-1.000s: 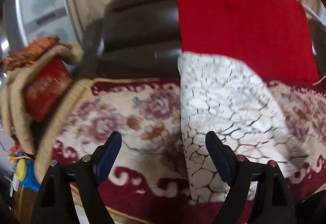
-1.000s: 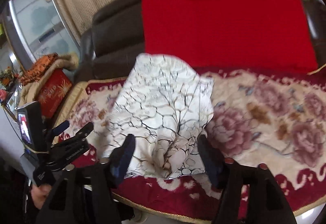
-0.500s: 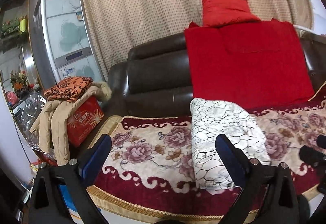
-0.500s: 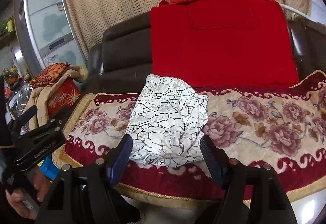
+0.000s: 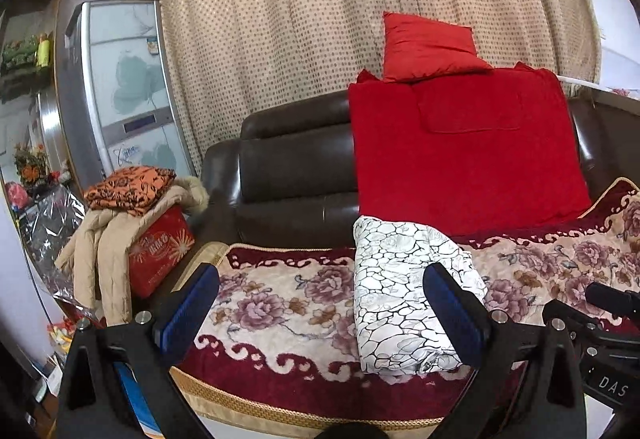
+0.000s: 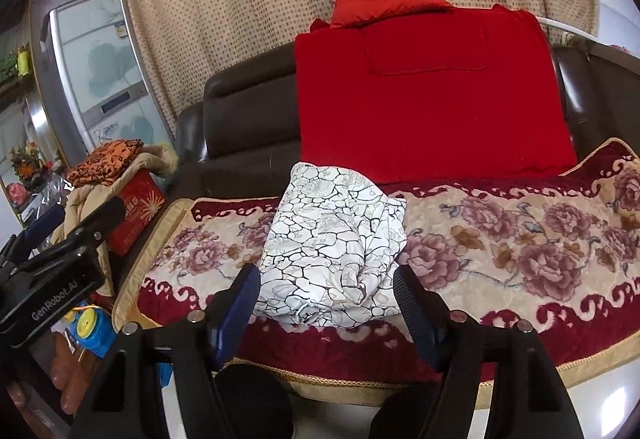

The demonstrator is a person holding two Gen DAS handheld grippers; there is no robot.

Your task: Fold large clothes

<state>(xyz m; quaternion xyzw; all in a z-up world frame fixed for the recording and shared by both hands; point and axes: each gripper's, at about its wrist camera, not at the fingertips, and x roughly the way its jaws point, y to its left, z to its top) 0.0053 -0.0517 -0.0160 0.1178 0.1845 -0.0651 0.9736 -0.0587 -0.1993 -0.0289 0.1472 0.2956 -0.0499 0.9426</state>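
The folded garment [image 5: 394, 299] is white with a black crackle print. It lies as a compact bundle on the floral blanket [image 5: 280, 303] over the sofa seat. My left gripper [image 5: 320, 279] hovers in front of the sofa edge, open wide, with nothing between its fingers. The right wrist view shows the same bundle [image 6: 332, 231] beyond my right gripper [image 6: 326, 275], which stands open and clear of the cloth. Each gripper's body shows at the edge of the other's view: the right one [image 5: 600, 303], the left one [image 6: 60, 259].
A dark brown leather sofa [image 5: 288, 167] carries a red throw [image 5: 472, 167] and a red cushion [image 5: 428, 43] on its back. Left of it, coats [image 5: 120, 223] are piled on a red box [image 5: 160, 251]. A fridge [image 5: 120, 91] and a curtain [image 5: 280, 19] stand behind.
Both grippers have drawn back and upward from the sofa, so the bundle looks smaller and farther off. The left jaws have spread wider. The garment lies still.
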